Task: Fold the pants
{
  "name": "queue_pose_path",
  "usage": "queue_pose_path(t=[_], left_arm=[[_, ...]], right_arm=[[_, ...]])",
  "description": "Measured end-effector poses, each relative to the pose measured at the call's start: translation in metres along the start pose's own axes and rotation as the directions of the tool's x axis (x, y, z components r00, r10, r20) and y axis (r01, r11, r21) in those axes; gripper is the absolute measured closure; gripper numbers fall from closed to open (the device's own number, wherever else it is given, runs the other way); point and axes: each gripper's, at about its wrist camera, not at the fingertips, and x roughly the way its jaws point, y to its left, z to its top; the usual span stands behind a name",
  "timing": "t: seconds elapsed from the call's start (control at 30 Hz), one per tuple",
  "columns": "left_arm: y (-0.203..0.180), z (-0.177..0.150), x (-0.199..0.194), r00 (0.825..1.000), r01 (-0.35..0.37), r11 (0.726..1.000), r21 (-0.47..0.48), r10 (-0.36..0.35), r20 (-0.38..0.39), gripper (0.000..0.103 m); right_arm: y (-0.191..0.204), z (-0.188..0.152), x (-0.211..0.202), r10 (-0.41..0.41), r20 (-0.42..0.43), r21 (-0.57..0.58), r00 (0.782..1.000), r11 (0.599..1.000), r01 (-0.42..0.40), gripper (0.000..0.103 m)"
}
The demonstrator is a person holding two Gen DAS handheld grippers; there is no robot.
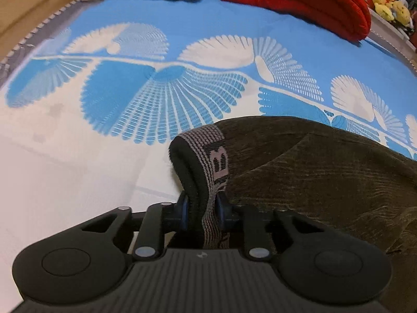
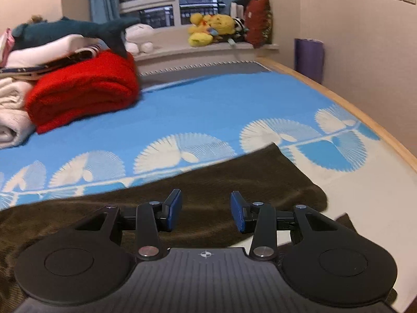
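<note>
Dark olive-brown pants (image 1: 325, 172) lie on a blue and white patterned bed cover (image 1: 182, 39). My left gripper (image 1: 202, 208) is shut on the pants' grey elastic waistband (image 1: 208, 151), which stands up in a loop between the blue pads. In the right wrist view the pants (image 2: 208, 177) stretch flat across the bed, the leg end to the right. My right gripper (image 2: 206, 210) is open and empty, hovering just over the pants leg.
A folded red blanket (image 2: 83, 91) and pale folded bedding (image 2: 13, 114) lie at the back left of the bed. Plush toys (image 2: 211, 28) sit on the windowsill. The bed's wooden edge (image 2: 365, 109) runs along the right, by a wall.
</note>
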Motion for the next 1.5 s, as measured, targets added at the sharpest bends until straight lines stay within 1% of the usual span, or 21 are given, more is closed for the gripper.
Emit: queue_pose_path(t=[0.03,0.13,0.27,0.33,0.4,0.47,0.5,0.53,0.57,0.6,0.63,0.7,0.77,0.9,1.17,1.27,1.3,1.33,1.4,1.43,1.5], left_arm=[[0.000,0.000,-0.009,1.000,-0.027,1.000,-0.009,0.027,-0.007,0.071],[0.006,0.000,-0.042,1.000,-0.021,0.999,-0.027,0.021,-0.015,0.061],[-0.009,-0.021,-0.088,0.996,-0.084,0.982,0.170,0.078,0.039,0.061],[-0.013,-0.039,-0.098,0.999,-0.044,0.974,0.222,0.041,0.016,0.061],[-0.017,-0.060,-0.095,0.999,0.036,0.967,0.252,-0.028,-0.037,0.061],[-0.018,-0.082,-0.080,0.996,0.062,0.957,0.285,-0.042,-0.073,0.061],[-0.018,-0.093,-0.068,0.993,0.065,0.951,0.304,-0.032,-0.112,0.061],[-0.017,-0.107,-0.049,0.981,0.047,0.937,0.346,0.023,-0.194,0.065],[-0.016,-0.116,-0.038,0.971,0.020,0.918,0.396,0.077,-0.228,0.066],[-0.018,-0.122,-0.037,0.976,0.026,0.895,0.445,0.074,-0.205,0.066],[-0.020,-0.121,-0.041,0.978,0.025,0.889,0.458,0.073,-0.194,0.066],[-0.017,-0.113,-0.052,0.986,0.017,0.910,0.413,0.053,-0.157,0.066],[-0.016,-0.102,-0.066,0.996,0.046,0.931,0.363,-0.013,-0.092,0.064],[-0.015,-0.080,-0.078,0.997,0.073,0.962,0.265,-0.078,0.007,0.063],[-0.016,-0.052,-0.079,0.984,0.036,0.987,0.156,-0.062,0.165,0.063],[-0.003,-0.039,-0.082,0.976,0.070,0.997,0.018,-0.072,0.204,0.071],[0.000,-0.032,-0.081,0.982,0.066,0.998,-0.003,-0.064,0.178,0.084],[0.000,-0.021,-0.079,0.989,0.032,0.999,0.001,-0.032,0.141,0.093],[-0.004,-0.002,-0.076,0.992,-0.022,0.999,0.029,0.018,0.121,0.093],[-0.004,0.005,-0.076,0.990,-0.013,1.000,0.028,0.009,0.138,0.094],[-0.004,0.016,-0.075,0.983,0.008,1.000,0.019,-0.012,0.182,0.094]], right_arm=[[-0.002,-0.003,-0.001,-0.006,-0.002,0.008,1.000,1.000,0.006,0.060],[-0.010,-0.007,-0.003,-0.011,-0.010,0.034,1.000,0.999,0.011,0.060],[-0.015,-0.011,-0.003,0.005,-0.033,0.064,0.999,0.998,-0.003,0.060],[-0.016,-0.012,-0.003,0.016,-0.033,0.069,0.999,0.998,-0.014,0.060],[-0.015,-0.013,-0.005,0.029,-0.033,0.066,0.999,0.997,-0.027,0.060],[-0.013,-0.014,-0.006,0.037,-0.034,0.063,0.999,0.997,-0.035,0.060],[-0.012,-0.014,-0.008,0.042,-0.035,0.063,0.998,0.997,-0.040,0.060],[-0.010,-0.015,-0.009,0.048,-0.039,0.064,0.998,0.997,-0.046,0.060],[-0.009,-0.017,-0.009,0.053,-0.045,0.064,0.998,0.997,-0.050,0.060],[-0.007,-0.018,-0.010,0.058,-0.051,0.063,0.997,0.997,-0.054,0.060],[-0.005,-0.019,-0.011,0.064,-0.054,0.060,0.997,0.996,-0.061,0.060],[-0.001,-0.021,-0.012,0.075,-0.057,0.038,0.996,0.997,-0.073,0.060],[0.003,-0.020,-0.014,0.078,-0.048,0.010,0.996,0.997,-0.077,0.060],[0.001,-0.019,-0.013,0.067,-0.047,-0.011,0.997,0.998,-0.067,0.060],[-0.012,-0.018,-0.009,0.054,-0.062,0.068,0.997,0.996,-0.050,0.060],[-0.014,-0.018,-0.009,0.058,-0.051,0.087,0.997,0.995,-0.053,0.061],[-0.013,-0.018,-0.009,0.056,-0.046,0.087,0.997,0.995,-0.051,0.063],[-0.013,-0.018,-0.009,0.053,-0.038,0.085,0.998,0.995,-0.049,0.071],[-0.011,-0.016,-0.009,0.065,-0.024,0.082,0.998,0.995,-0.063,0.087],[-0.010,-0.015,-0.009,0.084,-0.022,0.082,0.996,0.993,-0.082,0.098],[-0.008,-0.014,-0.010,0.123,-0.021,0.077,0.992,0.990,-0.121,0.101]])
